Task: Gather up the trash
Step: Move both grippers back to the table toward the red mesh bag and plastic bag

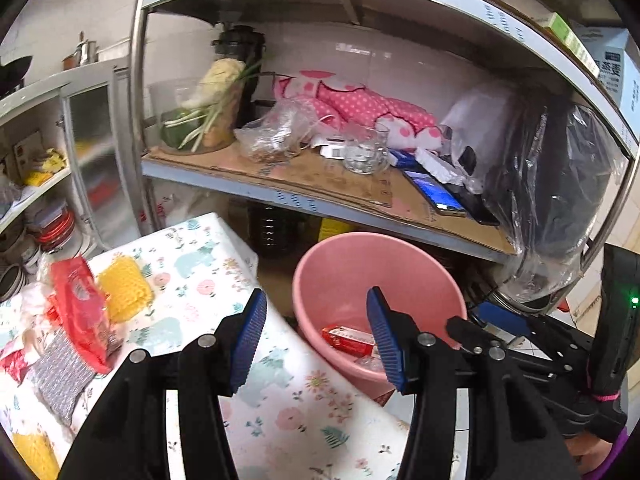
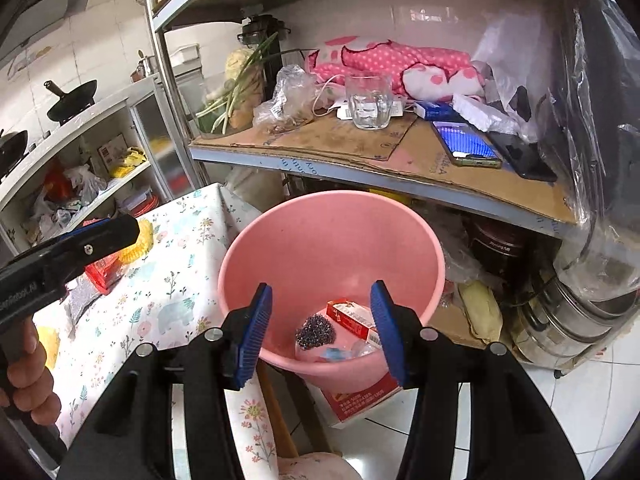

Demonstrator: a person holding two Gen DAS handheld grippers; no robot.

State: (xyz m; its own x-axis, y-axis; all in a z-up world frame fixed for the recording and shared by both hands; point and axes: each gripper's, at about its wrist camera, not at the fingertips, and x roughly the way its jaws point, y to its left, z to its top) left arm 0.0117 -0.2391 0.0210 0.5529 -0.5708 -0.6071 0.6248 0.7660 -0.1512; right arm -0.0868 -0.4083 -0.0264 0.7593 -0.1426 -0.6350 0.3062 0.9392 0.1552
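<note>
Both tongs stand released and empty: the right tongs (image 2: 320, 328) over the pink bucket (image 2: 400, 220), which holds a red carton (image 2: 352, 316), the left tongs (image 1: 316, 340) beside it. Next step, by judgement: the red wrapper (image 1: 80, 304) remaining on the desk (image 1: 192, 264).

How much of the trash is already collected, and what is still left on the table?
Done: the pink bucket already holds a red carton, a dark scouring ball and some clear plastic. In hand: nothing; the left gripper and the right gripper are both open and empty. Left: a red wrapper, a yellow sponge and a silver scouring pad on the table.
</note>
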